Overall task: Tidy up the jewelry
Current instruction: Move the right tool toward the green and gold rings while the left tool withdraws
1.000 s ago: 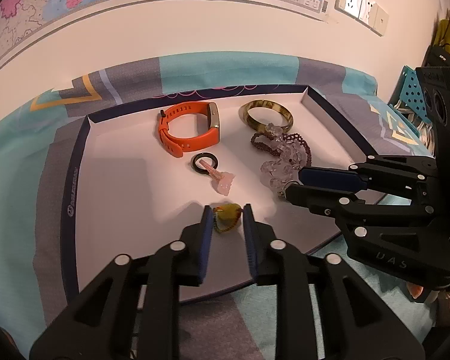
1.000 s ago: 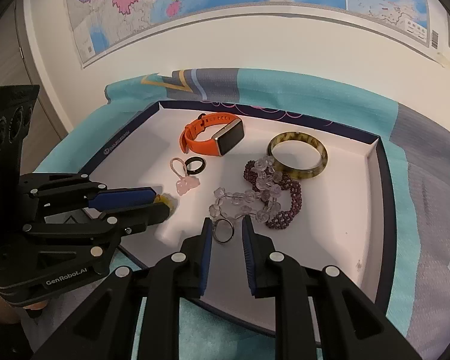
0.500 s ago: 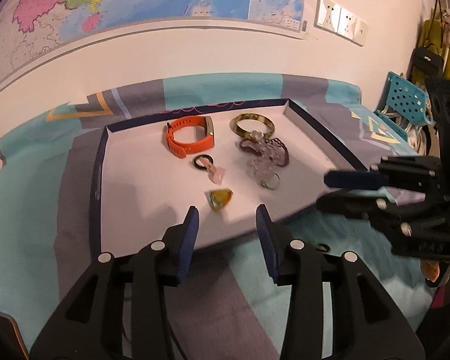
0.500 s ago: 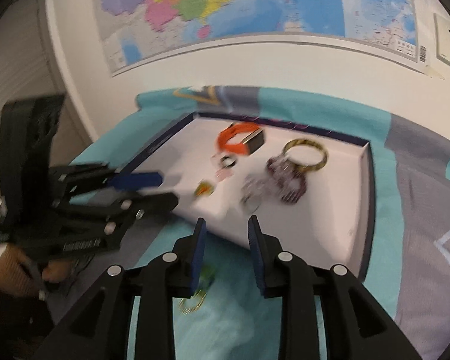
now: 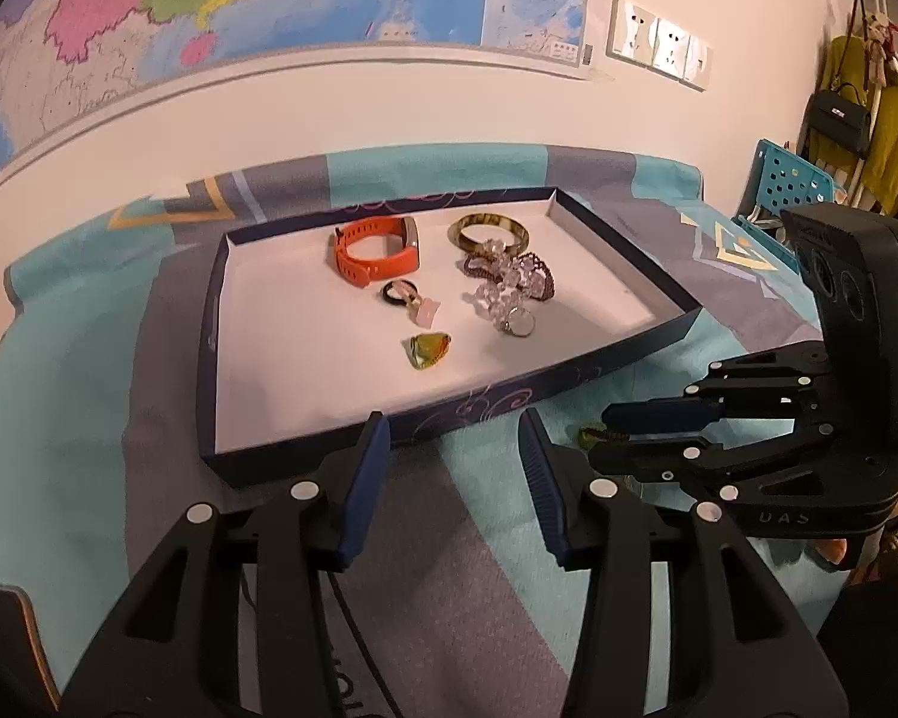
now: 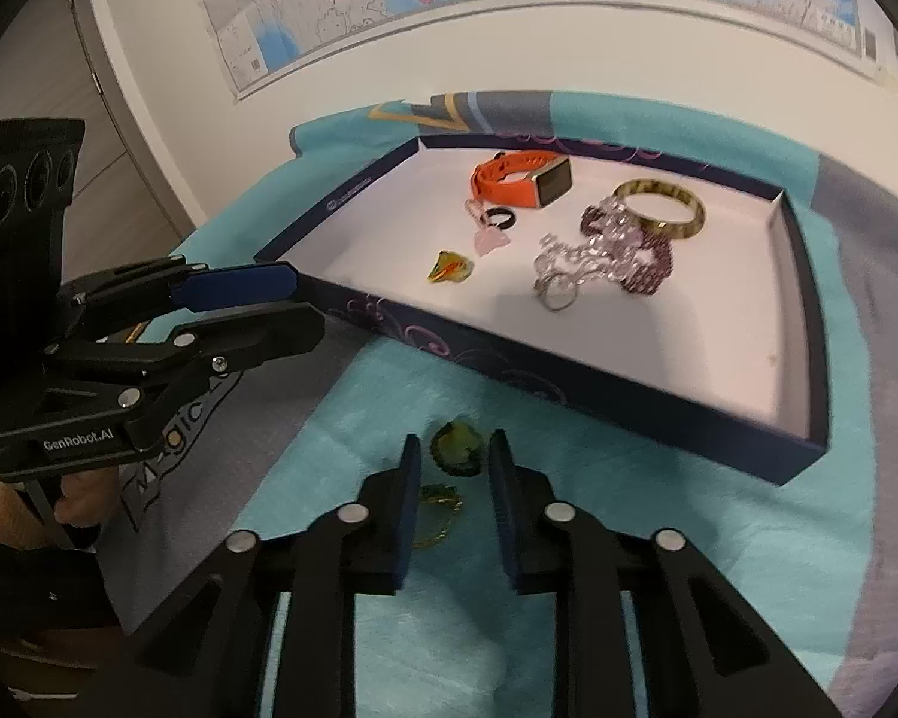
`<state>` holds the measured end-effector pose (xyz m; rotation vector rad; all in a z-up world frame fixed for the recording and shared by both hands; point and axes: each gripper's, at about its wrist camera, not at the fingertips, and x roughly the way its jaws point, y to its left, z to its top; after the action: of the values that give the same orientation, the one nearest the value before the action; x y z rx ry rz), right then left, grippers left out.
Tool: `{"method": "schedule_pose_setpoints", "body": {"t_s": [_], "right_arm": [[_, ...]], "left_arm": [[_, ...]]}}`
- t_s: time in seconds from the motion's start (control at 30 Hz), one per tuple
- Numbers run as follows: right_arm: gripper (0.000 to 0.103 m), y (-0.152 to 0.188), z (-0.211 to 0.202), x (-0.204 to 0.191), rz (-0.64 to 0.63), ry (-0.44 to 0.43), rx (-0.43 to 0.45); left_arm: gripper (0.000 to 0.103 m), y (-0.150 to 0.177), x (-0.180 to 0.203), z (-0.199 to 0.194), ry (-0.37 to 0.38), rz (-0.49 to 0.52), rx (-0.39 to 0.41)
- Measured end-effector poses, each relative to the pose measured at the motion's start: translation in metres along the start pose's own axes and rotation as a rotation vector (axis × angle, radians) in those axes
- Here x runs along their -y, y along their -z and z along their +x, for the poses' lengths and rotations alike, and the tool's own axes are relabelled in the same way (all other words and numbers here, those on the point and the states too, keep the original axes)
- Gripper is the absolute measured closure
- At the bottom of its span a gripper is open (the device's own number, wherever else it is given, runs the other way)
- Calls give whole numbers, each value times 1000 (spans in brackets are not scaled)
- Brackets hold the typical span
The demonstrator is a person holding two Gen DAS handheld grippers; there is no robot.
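**A:** Stuck on this one. Sorting step or pickup step?

**B:** Pickup, by the look of things. Right gripper (image 6: 454, 449) spread open, hanging low over the teal cloth (image 6: 628, 508), straddling a green pendant (image 6: 458, 447). Pendant lying on the cloth just outside the tray's (image 6: 569, 377) near wall. Nothing pinched yet. Left gripper (image 5: 454, 419) spread wide too, empty, parked off by the tray's front corner.

**A:** And next?

**B:** Probably: drop the last bit, close on the pendant, lift over the wall. Then set down on a bare patch of the white floor, away from the bead bracelets (image 6: 622, 251) and the ring (image 6: 555, 293). Needs a gentle squeeze, small slippery-looking thing.

**A:** Pointing which way, though?

**B:** Hard to call from the right view. Blurry, roundish blob, no obvious tip. Yellowish cord (image 6: 440, 499) just behind, toward the wrist, maybe attached, can't say. Same story from the left view: thin brownish strand trailing off the green bit back under the right fingers. So, at a guess, long axis running along the fingers, body end toward the tray. Handy for closing across the narrow way. Worth watching for that cord dragging on the wall.
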<state>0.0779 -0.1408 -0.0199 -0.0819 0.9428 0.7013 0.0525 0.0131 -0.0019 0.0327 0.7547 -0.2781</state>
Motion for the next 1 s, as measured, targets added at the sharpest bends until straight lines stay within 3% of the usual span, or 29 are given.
{"method": "schedule_pose_setpoints", "body": {"t_s": [0.37, 0.57, 0.8, 0.93, 1.0], "right_arm": [[86, 4, -4, -33, -100, -44, 5], [74, 14, -26, -23, -75, -8, 32], [69, 25, -22, -29, -93, -3, -3], [70, 24, -17, -35, -110, 20, -9], [82, 24, -17, -35, -107, 41, -8]], "left_arm": [[58, 11, -4, -4, 16, -7, -14], [58, 18, 5, -3, 41, 42, -29], [58, 22, 17, 2, 59, 85, -48], [58, 21, 18, 1, 62, 80, -48], [58, 21, 19, 1, 64, 81, -48]]}}
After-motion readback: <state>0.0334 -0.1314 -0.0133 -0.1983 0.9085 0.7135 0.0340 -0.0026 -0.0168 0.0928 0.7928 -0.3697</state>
